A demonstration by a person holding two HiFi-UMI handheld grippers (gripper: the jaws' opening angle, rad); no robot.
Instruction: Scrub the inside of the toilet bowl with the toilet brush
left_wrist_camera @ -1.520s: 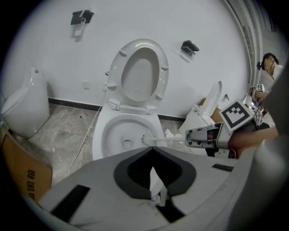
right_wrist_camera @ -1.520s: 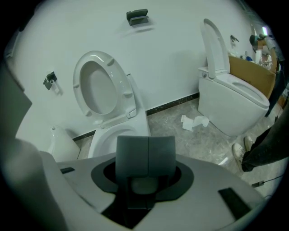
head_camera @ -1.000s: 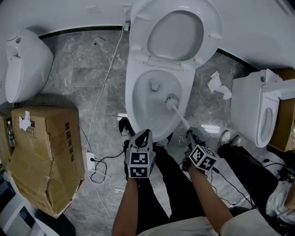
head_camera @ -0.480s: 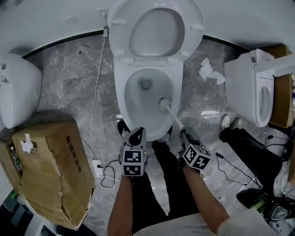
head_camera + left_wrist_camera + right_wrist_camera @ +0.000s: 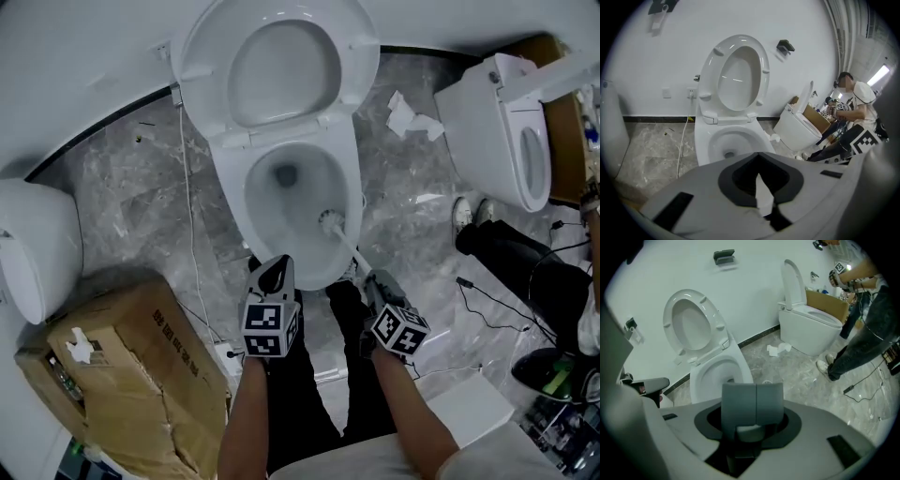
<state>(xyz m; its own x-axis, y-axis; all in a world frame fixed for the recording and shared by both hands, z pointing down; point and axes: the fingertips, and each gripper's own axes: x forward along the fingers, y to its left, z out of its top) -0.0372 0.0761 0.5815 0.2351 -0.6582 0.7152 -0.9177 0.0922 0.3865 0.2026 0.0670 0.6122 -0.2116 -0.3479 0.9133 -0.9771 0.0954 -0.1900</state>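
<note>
At lower centre, the left hand-held gripper (image 5: pixel 278 270) hovers by the near rim of the toilet bowl (image 5: pixel 236 192), jaws together and empty. The toilet brush (image 5: pixel 332 223) has its head against the bowl's right inner wall, and the right hand-held gripper (image 5: pixel 376 283) clamps its handle.

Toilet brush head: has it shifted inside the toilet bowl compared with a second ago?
Yes, slightly: the toilet brush head now sits farther from the drain hole, nearer the front-right wall of the toilet bowl.
</note>
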